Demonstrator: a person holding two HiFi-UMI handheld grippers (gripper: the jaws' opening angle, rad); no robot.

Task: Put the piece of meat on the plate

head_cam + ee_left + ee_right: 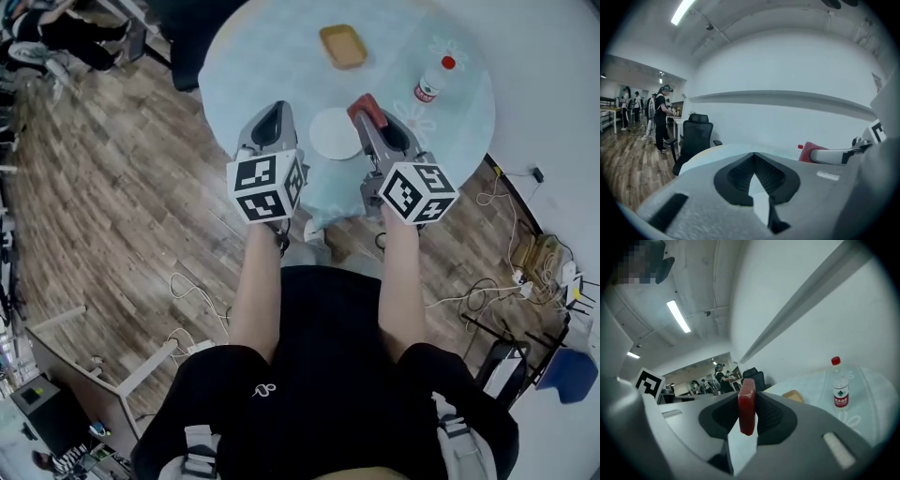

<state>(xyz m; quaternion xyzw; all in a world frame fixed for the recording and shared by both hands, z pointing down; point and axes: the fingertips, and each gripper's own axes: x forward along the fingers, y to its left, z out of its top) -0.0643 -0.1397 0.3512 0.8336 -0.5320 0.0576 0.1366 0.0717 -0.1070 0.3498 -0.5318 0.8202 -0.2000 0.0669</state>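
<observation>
A red slab of meat (pixel 360 104) (pixel 746 406) stands on edge between the pads of my right gripper (pixel 367 114) (pixel 748 414), which is shut on it. The meat hangs over the round table's blue cloth (pixel 253 56), just right of the white plate (pixel 333 136). The plate lies bare near the table's front edge, between my two grippers. My left gripper (pixel 273 117) (pixel 753 157) hovers at the plate's left side, its jaws together with nothing in them. The left gripper view also shows the meat (pixel 807 151) off to its right.
A water bottle with a red cap (pixel 430 84) (pixel 840 385) stands at the table's right. A shallow tan tray (pixel 343 46) (pixel 793 396) lies at the back. A black office chair (pixel 696 136) stands beyond the table's left edge. Cables and a power strip (pixel 525 272) lie on the floor at the right.
</observation>
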